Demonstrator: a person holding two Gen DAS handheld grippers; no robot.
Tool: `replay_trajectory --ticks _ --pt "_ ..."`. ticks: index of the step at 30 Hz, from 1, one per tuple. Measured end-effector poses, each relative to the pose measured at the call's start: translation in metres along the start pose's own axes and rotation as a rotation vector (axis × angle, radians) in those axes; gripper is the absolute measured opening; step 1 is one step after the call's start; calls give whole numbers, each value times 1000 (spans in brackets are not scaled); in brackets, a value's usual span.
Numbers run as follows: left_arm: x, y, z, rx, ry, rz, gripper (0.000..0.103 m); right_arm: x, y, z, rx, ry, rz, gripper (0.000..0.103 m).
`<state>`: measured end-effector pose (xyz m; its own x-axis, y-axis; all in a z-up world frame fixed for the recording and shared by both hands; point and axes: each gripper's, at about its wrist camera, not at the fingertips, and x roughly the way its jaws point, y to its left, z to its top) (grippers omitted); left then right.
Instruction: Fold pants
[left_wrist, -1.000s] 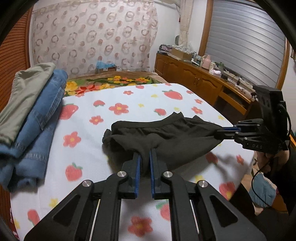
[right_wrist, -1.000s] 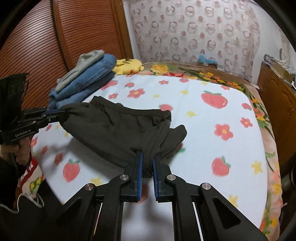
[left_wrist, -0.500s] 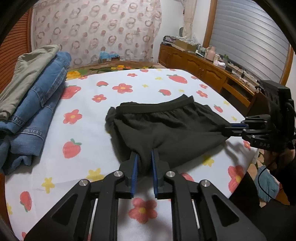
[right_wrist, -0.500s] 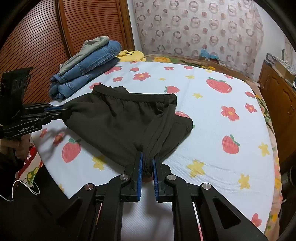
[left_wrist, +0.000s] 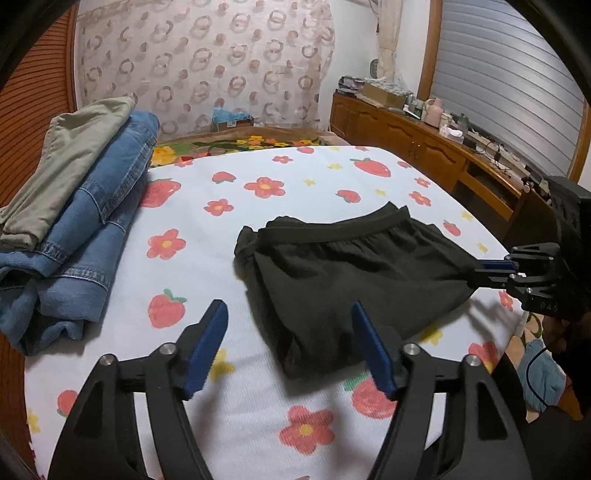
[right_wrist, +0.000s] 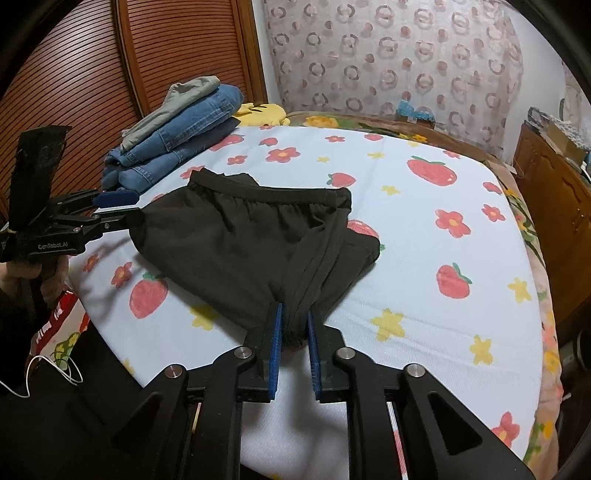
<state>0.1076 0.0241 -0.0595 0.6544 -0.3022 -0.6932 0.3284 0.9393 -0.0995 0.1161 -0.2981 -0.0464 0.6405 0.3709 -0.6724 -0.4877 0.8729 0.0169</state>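
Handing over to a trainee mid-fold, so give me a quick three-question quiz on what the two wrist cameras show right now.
1. True or false: the left gripper is clamped on the black pants.
2. What lies on top of the folded stack? A) olive-green garment B) yellow towel C) black shirt
3. Fill in: the bunched fabric is pinched by the ____ gripper.

Key:
1. False. Its jaws have just been opening and stand wide, with the pants lying on the bed.
2. A.
3. Right. The right gripper has just eased its jaws open slightly, yet its pads press the fabric.
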Motion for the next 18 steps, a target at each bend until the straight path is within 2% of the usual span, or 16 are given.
replay_trajectory --ticks 10,18 --pt "11 0 10 -27 -7 15 73 -11 -7 12 -1 -45 -15 17" --pt "29 7 19 -38 19 32 73 19 -10 40 -26 -72 -44 20"
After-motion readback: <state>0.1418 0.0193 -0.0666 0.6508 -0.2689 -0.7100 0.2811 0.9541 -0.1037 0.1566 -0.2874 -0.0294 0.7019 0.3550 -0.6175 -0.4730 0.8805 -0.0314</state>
